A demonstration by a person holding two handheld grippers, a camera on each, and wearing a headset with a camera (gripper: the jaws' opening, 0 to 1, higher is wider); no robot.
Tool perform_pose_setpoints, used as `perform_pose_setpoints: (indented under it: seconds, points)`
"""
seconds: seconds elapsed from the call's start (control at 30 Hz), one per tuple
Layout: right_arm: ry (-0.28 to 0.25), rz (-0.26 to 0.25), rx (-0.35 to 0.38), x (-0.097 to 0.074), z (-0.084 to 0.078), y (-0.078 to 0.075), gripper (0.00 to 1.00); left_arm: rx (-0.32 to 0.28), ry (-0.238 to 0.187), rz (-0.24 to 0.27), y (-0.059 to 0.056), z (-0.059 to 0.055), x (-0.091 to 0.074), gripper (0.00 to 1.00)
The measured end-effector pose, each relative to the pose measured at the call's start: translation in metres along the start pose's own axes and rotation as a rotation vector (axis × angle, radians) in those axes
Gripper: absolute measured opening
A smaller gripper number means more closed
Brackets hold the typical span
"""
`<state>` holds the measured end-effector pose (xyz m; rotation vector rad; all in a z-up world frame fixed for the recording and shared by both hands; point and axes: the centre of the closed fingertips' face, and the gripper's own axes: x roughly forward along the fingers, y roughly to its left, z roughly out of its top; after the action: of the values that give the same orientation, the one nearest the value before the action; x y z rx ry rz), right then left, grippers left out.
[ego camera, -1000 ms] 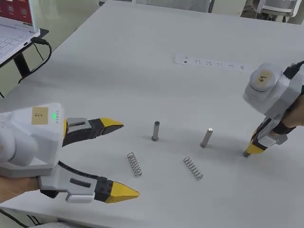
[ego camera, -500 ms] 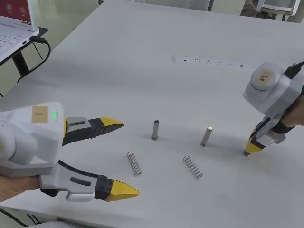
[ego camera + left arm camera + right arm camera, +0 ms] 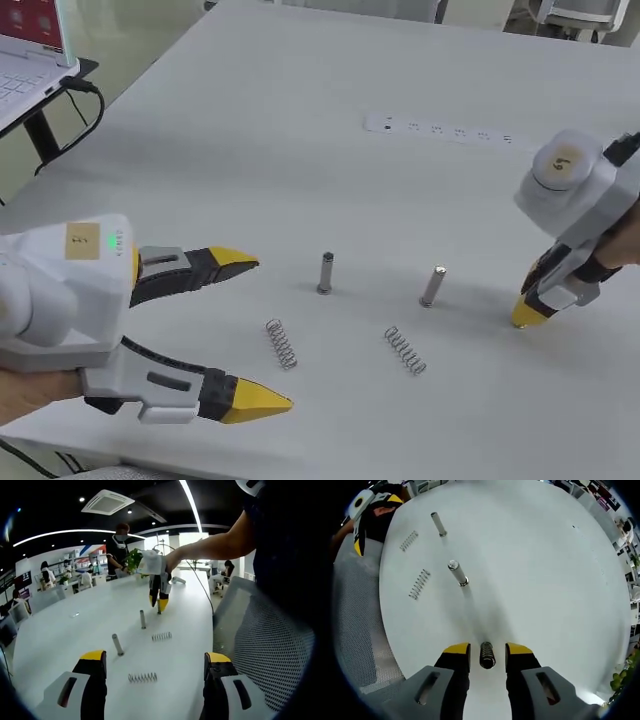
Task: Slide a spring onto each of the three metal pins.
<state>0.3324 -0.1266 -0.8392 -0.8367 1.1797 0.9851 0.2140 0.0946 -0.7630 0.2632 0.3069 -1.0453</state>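
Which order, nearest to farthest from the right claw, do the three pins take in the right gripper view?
1. Pin with spring: between the tips of the right claw.
2. Middle pin: bare, ahead and slightly left.
3. Far pin: bare, farther along the same line.

1. The right gripper [image 3: 526, 316] has leaned slightly to its right, its tips barely moving.
2. The spring [image 3: 487, 655] between its jaws: the metal end seen below the tips earlier is now covered in the head view.

white table [image 3: 300, 120]: pins [image 3: 326, 272], springs [image 3: 282, 343], power strip [image 3: 440, 131]
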Motion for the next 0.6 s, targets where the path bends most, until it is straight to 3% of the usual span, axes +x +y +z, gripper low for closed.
perform_pose_setpoints:
  seconds: [0.6]
  points:
    - [-0.031,-0.016,0.045,-0.007,-0.018,0.0,0.33,0.007,-0.004,-0.008,-0.002,0.003,0.002,0.77]
